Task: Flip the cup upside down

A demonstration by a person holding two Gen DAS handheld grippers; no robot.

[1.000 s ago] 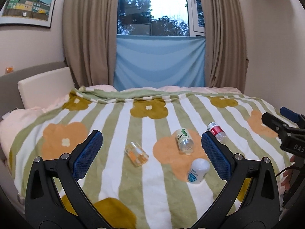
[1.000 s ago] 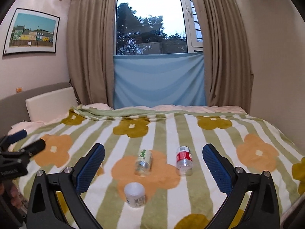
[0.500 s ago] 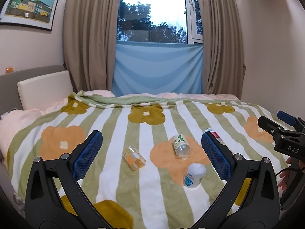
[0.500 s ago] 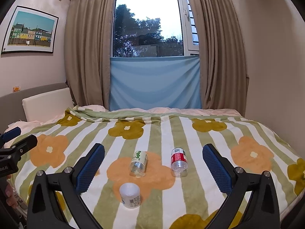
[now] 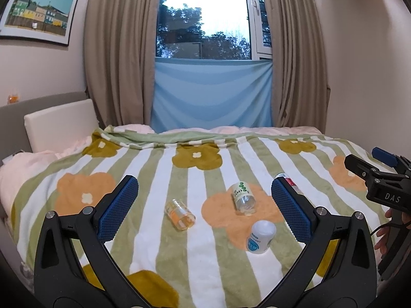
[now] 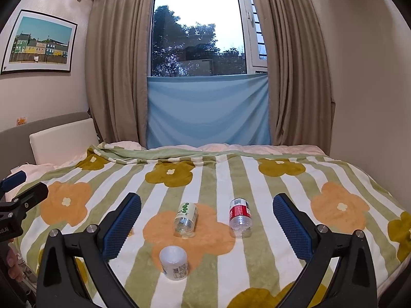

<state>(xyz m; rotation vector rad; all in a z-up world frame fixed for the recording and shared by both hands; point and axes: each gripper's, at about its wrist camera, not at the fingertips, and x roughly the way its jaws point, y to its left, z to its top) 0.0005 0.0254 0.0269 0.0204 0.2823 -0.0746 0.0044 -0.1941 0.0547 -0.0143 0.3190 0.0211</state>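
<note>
Several small cups rest on the striped flower blanket (image 5: 200,256). A white cup with a blue label (image 5: 260,236) (image 6: 173,259) stands on end, nearest to me. A clear cup with a green label (image 5: 242,196) (image 6: 186,217) lies on its side. A clear cup with a red label (image 6: 240,217) also lies on its side; the left wrist view hides most of it. An orange-tinted clear cup (image 5: 179,214) lies further left. My left gripper (image 5: 204,182) and right gripper (image 6: 206,197) both hover open above the bed's near edge, holding nothing.
The bed fills the room up to the curtained window (image 6: 200,30) and a blue cloth (image 6: 205,110). A white headboard cushion (image 5: 61,125) is at the left, a wall (image 6: 372,102) close on the right. A hand (image 5: 385,241) holds the right gripper's handle.
Both views have tipped upward a little, so the bed and cups sit lower in frame. The cups have not moved and both grippers stay open.
</note>
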